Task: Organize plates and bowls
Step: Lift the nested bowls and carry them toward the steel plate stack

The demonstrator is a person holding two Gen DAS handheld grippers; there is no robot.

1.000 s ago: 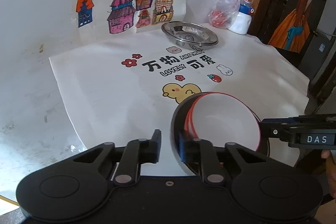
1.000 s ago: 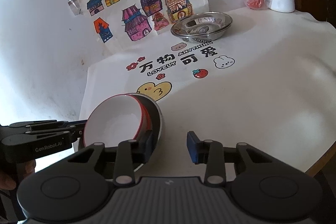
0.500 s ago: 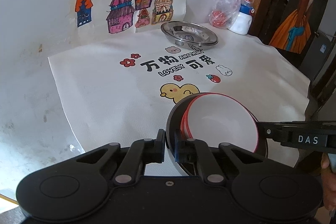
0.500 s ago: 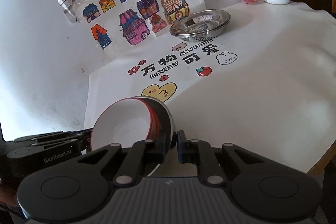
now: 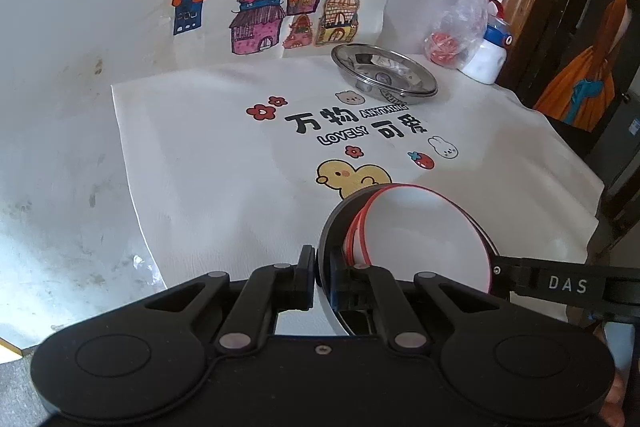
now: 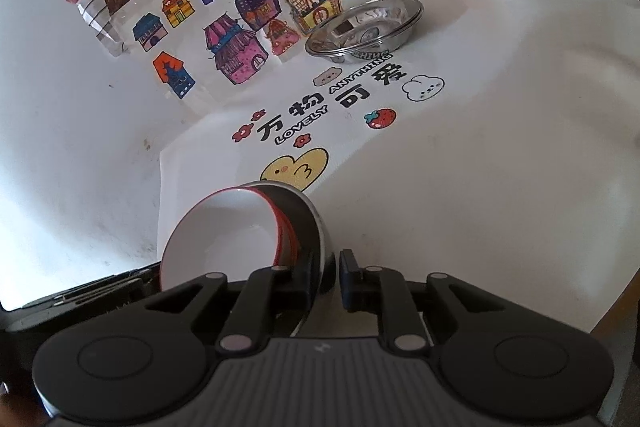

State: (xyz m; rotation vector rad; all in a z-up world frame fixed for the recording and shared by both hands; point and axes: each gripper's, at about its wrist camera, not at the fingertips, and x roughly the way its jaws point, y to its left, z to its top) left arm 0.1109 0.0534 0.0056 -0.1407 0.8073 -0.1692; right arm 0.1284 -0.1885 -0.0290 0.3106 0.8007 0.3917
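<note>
A stack of nested bowls (image 5: pixel 416 227), black outside, white inside with red rims, is held tilted above the white mat; it also shows in the right wrist view (image 6: pixel 240 239). My left gripper (image 5: pixel 322 277) is shut on the stack's left rim. My right gripper (image 6: pixel 330 277) is shut on its right rim, fingers either side of the wall. The right gripper's arm (image 5: pixel 560 285) shows at the bowls' right side. A stack of shiny steel plates (image 5: pixel 384 73) sits at the mat's far side, also in the right wrist view (image 6: pixel 366 25).
A white mat with cartoon print (image 5: pixel 360 131) covers the table. Drawings of houses (image 5: pixel 272 7) lean on the wall behind. A plastic bag (image 5: pixel 452 39) and a white bottle (image 5: pixel 488 55) stand at the far right. The table edge drops off at the right (image 6: pixel 616 307).
Both grippers closed from open onto opposite rims of the bowl stack. The stack has since lifted and tilted slightly.
</note>
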